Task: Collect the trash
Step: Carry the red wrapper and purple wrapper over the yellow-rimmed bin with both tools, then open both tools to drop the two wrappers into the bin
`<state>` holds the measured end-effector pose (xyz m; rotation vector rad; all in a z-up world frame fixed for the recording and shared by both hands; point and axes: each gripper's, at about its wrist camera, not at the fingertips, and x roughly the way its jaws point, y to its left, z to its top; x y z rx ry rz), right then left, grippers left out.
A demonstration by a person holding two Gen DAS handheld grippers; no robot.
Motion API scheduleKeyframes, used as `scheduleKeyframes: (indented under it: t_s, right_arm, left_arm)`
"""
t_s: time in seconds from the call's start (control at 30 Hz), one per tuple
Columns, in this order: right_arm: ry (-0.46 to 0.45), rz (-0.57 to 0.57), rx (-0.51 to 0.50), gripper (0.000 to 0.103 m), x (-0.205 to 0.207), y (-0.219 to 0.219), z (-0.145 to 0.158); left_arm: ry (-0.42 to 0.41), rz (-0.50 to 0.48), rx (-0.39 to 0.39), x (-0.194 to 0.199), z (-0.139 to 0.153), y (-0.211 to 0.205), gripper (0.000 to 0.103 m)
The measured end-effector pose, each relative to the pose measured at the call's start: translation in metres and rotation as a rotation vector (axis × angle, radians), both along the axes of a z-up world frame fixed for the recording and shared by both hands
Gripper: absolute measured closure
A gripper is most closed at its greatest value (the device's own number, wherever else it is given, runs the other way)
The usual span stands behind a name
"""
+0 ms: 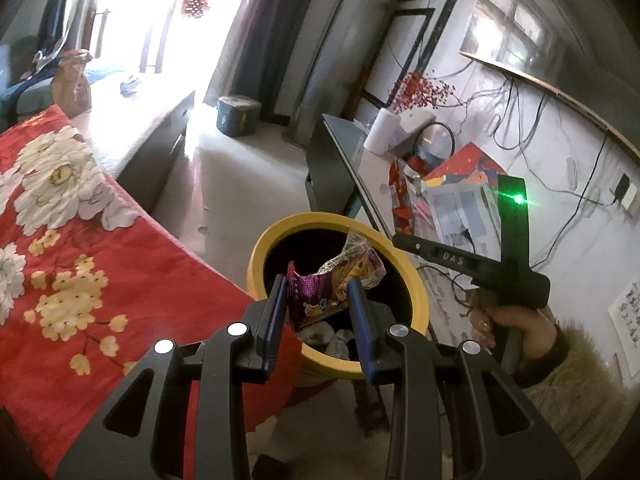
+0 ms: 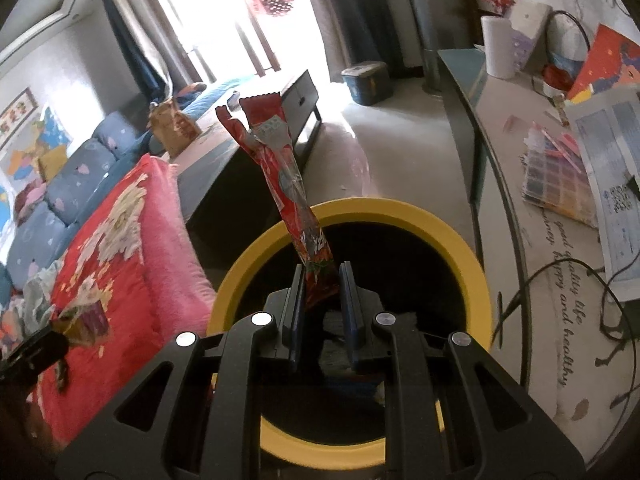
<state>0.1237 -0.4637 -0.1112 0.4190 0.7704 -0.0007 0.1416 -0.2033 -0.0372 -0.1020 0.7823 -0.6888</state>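
Observation:
A yellow-rimmed bin [image 1: 416, 300] stands on the floor between the bed and the desk, with crumpled trash inside. My left gripper [image 1: 320, 292] is shut on a purple and yellow snack wrapper [image 1: 320, 300] and holds it over the bin's opening. My right gripper [image 2: 322, 276] is shut on a long red wrapper [image 2: 288, 184] that sticks up above the same bin [image 2: 476, 276]. The right gripper's body [image 1: 480, 268] also shows in the left wrist view, to the right of the bin.
A red flowered blanket [image 1: 72, 240] covers the bed on the left. A desk [image 2: 560, 240] with papers, cables and a paper roll [image 2: 498, 46] runs along the right. A low dark table [image 2: 256, 120] and a blue box [image 2: 366, 82] stand further back.

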Motion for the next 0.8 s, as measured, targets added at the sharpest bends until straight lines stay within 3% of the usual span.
scheduleKeyframes:
  t_s: [0.8]
  right_arm:
    - [0.073, -0.091, 0.097, 0.091, -0.003, -0.037, -0.030]
  left_arm:
    - [0.067, -0.084, 0.117, 0.032, -0.050, -0.080, 0.072]
